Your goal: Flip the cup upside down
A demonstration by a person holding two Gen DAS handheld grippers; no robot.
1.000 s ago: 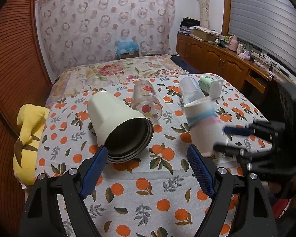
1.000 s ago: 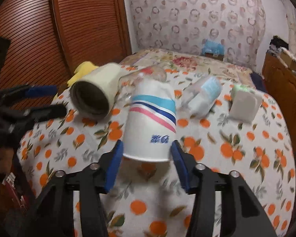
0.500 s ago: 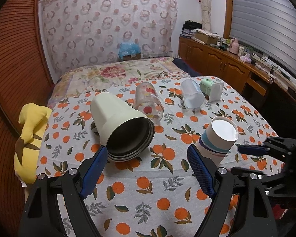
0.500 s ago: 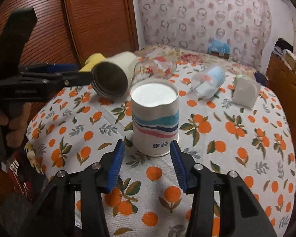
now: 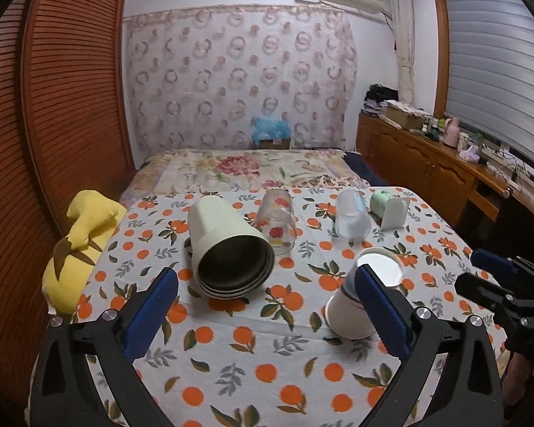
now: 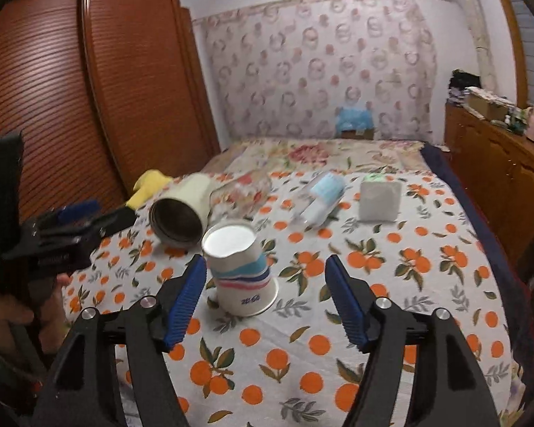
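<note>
The white paper cup with blue and pink stripes (image 6: 240,272) stood mouth-down on the orange-print worktop (image 6: 409,267), slightly left of centre in the right wrist frame, its long axis near upright, flat base up. It sat between and just beyond the right tongs (image 6: 267,299), released and spread clear of it. The left tongs (image 5: 267,315), also spread and empty, had the cup (image 5: 365,291) at their right finger; the right pair looked nearer.

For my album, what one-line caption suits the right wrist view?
Striped paper cup stands upside down on the orange-print tablecloth between the right gripper with open jaws.
</note>
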